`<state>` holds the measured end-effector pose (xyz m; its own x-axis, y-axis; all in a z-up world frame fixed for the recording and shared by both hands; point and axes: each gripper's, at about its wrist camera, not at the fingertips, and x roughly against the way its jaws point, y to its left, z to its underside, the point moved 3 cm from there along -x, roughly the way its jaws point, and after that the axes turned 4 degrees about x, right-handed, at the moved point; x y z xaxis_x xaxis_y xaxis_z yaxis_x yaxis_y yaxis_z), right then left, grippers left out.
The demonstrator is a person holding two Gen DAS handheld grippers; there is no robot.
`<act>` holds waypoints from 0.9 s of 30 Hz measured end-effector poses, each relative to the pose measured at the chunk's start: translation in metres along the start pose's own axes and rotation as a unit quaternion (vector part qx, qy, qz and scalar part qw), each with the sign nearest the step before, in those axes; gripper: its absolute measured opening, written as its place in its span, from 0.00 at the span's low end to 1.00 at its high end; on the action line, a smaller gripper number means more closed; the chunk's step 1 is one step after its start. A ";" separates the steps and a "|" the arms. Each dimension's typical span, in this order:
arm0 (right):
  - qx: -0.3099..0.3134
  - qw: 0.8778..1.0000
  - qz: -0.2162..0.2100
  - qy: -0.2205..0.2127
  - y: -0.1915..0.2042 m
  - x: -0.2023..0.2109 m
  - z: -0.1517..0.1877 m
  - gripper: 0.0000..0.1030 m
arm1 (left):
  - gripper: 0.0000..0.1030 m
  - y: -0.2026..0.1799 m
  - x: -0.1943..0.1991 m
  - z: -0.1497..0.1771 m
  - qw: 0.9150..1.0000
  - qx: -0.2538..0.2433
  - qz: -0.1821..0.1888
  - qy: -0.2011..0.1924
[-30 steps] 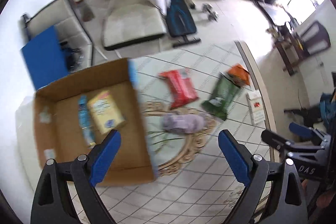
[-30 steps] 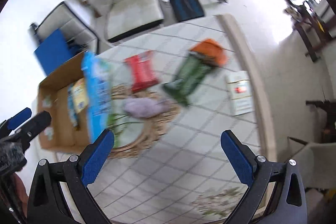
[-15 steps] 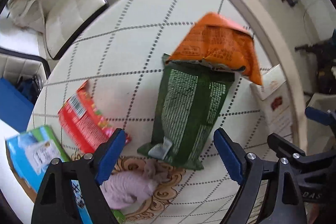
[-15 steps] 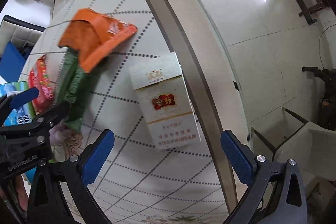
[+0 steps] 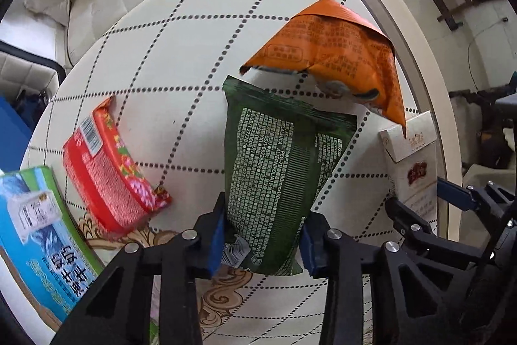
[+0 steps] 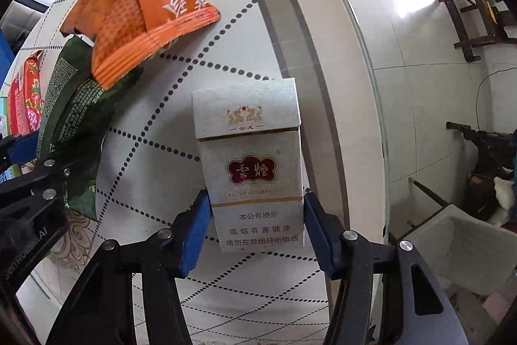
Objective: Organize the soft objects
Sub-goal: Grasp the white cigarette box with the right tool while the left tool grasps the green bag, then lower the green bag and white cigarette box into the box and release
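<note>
Over a round table (image 5: 200,31) with a dotted diamond pattern, the left gripper (image 5: 261,235) closes its blue pads on the lower end of a crinkled green pouch (image 5: 278,164); a creased orange packet (image 5: 339,50) overlaps the pouch's far end; a glossy red pack (image 5: 110,170) lies well to its left, beside a blue-green carton (image 5: 35,235); the right gripper (image 6: 255,231) closes on a stiff white cigarette box (image 6: 252,164) near the table's rim, pads touching its sides.
</note>
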<state>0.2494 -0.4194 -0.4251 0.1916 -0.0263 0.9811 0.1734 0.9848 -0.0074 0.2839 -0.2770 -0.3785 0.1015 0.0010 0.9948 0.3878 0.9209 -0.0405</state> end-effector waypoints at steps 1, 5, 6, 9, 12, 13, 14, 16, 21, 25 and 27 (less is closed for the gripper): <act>-0.001 1.000 0.001 -0.002 0.000 0.001 0.002 0.57 | 0.33 0.000 0.002 0.007 1.000 0.008 0.008 -0.005; 0.001 1.000 -0.001 -0.017 0.012 0.013 0.024 0.57 | 0.32 0.005 0.015 0.029 0.999 0.023 0.022 -0.025; 0.002 1.000 -0.003 -0.022 0.013 0.018 0.029 0.57 | 0.32 0.005 0.020 0.039 0.999 0.030 0.032 -0.031; 0.005 0.999 -0.013 -0.038 0.019 0.038 0.040 0.57 | 0.32 0.015 0.038 0.057 0.997 0.045 0.053 -0.046; 0.010 0.998 -0.031 -0.055 0.027 0.062 0.058 0.57 | 0.32 0.029 0.059 0.081 0.993 0.065 0.079 -0.066; 0.013 0.997 -0.035 -0.062 0.032 0.071 0.064 0.57 | 0.32 0.035 0.067 0.090 0.991 0.074 0.085 -0.075; 0.017 0.997 -0.041 -0.070 0.037 0.081 0.070 0.57 | 0.32 0.040 0.076 0.099 0.989 0.079 0.091 -0.083; 0.028 0.994 -0.057 -0.084 0.054 0.103 0.082 0.57 | 0.32 0.055 0.093 0.113 0.986 0.091 0.098 -0.099; 0.062 0.986 -0.095 -0.120 0.114 0.160 0.101 0.57 | 0.32 0.139 0.155 0.148 0.973 0.133 0.110 -0.153; 0.104 0.978 -0.116 -0.137 0.178 0.195 0.110 0.57 | 0.32 0.213 0.179 0.173 0.966 0.163 0.097 -0.173; 0.125 0.975 -0.122 -0.139 0.220 0.205 0.111 0.57 | 0.32 0.249 0.186 0.179 0.964 0.179 0.081 -0.178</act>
<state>0.2193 -0.1888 -0.2043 -0.1007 -0.2513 0.9627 -0.0654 0.9672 0.2456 0.2354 0.0222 -0.1865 -0.2107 0.2316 0.9497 0.0455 0.9728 -0.2271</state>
